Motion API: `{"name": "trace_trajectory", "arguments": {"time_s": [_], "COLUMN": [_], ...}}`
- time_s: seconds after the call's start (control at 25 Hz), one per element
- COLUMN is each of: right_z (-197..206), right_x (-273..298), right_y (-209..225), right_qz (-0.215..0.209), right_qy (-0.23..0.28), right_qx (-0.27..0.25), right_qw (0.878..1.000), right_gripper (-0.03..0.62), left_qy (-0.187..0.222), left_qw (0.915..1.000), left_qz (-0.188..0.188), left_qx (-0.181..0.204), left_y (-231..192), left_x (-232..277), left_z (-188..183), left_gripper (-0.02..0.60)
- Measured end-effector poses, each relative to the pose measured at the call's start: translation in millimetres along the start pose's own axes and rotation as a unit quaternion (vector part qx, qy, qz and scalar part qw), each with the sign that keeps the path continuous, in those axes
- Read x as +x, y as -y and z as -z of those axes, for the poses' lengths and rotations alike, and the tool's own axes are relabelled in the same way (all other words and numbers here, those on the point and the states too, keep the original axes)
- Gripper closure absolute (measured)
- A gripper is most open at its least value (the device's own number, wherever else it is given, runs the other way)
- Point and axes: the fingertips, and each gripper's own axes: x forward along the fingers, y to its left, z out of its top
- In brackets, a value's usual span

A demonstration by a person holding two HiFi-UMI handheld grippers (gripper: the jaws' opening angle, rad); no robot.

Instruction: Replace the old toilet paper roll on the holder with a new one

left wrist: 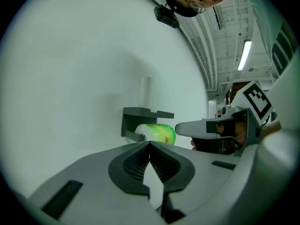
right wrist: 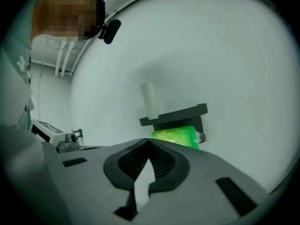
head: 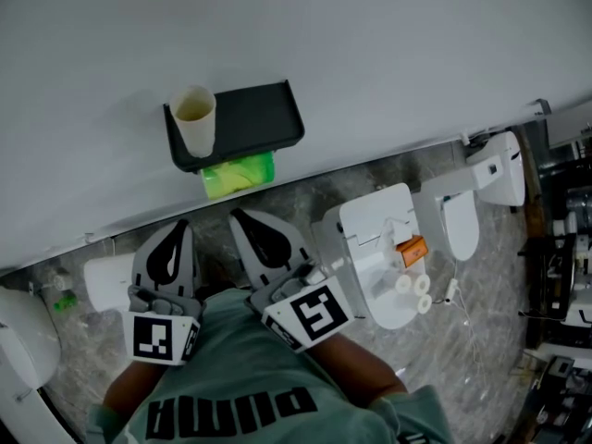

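Only the head view shows the stone floor; only the left gripper view catches the right gripper alongside. Left gripper and right gripper are both closed on nothing, with open air between them and the wall. The green-wrapped roll hangs under the black holder, axis level along the wall. The bare cardboard tube stands upright on its shelf.

The head view looks steeply down from above the person onto the wall. Both gripper views sit lower and close, facing that wall about level. All three share the holder and the green-wrapped roll under it.
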Motion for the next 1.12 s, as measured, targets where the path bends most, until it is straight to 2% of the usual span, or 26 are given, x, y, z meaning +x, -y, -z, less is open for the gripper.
{"name": "trace_trajectory", "arguments": {"time_s": [0.16, 0.32, 0.48, 0.88, 1.0, 1.12], "right_z": [-6.2, 10.3, 18.2, 40.2, 44.3, 43.6], "right_x": [2.8, -1.9, -5.2, -29.7, -40.8, -53.3], "right_y": [-4.4, -4.9, -7.5, -11.9, -10.1, -5.3], "right_qz": [0.013, 0.015, 0.024, 0.067, 0.073, 0.071], "right_qy": [0.010, -0.022, -0.032, -0.067, -0.063, -0.050], "right_qx": [-0.013, -0.020, -0.015, -0.020, -0.015, -0.008], "right_qw": [1.000, 0.999, 0.999, 0.995, 0.995, 0.996], "right_gripper": [0.589, 0.589, 0.588, 0.589, 0.589, 0.588], "left_qy": [0.002, -0.001, 0.001, -0.018, -0.031, -0.027], "left_qw": [1.0000, 0.9999, 0.9998, 0.9975, 0.9968, 0.9974], "left_qz": [0.003, 0.005, 0.011, 0.049, 0.066, 0.066], "left_qx": [0.002, -0.009, -0.018, -0.047, -0.035, -0.013], "left_y": [-0.7, -3.2, -5.2, 13.0, 28.2, 43.3], "left_x": [-5.0, -8.4, -12.8, -21.3, -23.2, -28.2], "left_z": [0.2, 5.5, 12.3, 42.3, 51.3, 47.4], "left_gripper": [0.577, 0.577, 0.577, 0.577, 0.577, 0.577]}}
